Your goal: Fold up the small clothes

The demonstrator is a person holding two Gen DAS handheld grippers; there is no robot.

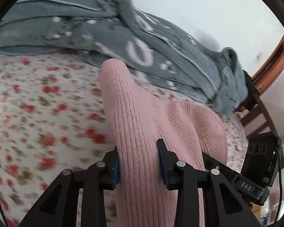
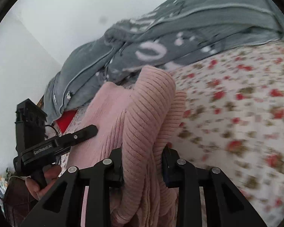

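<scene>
A pink ribbed knit garment [image 1: 142, 113] lies on the floral bedsheet [image 1: 37, 113], bunched into a raised fold. My left gripper [image 1: 139, 160] is shut on one part of it, with the knit pressed between both pads. In the right wrist view the same pink garment [image 2: 145, 113] rises in a thick roll, and my right gripper [image 2: 143, 162] is shut on that roll. The other gripper shows at the side in each view: the right one [image 1: 255, 160] beside the knit, the left one [image 2: 66, 141] with its finger lying on the pink cloth and a hand [image 2: 43, 179] on its grip.
A grey blanket [image 1: 161, 47] with white marks is heaped along the far side of the bed, just behind the garment. Wooden furniture [image 1: 270, 66] stands past the bed's corner. Something red [image 2: 66, 121] lies under the blanket's edge [image 2: 75, 79]. A white wall [image 2: 47, 28] is behind.
</scene>
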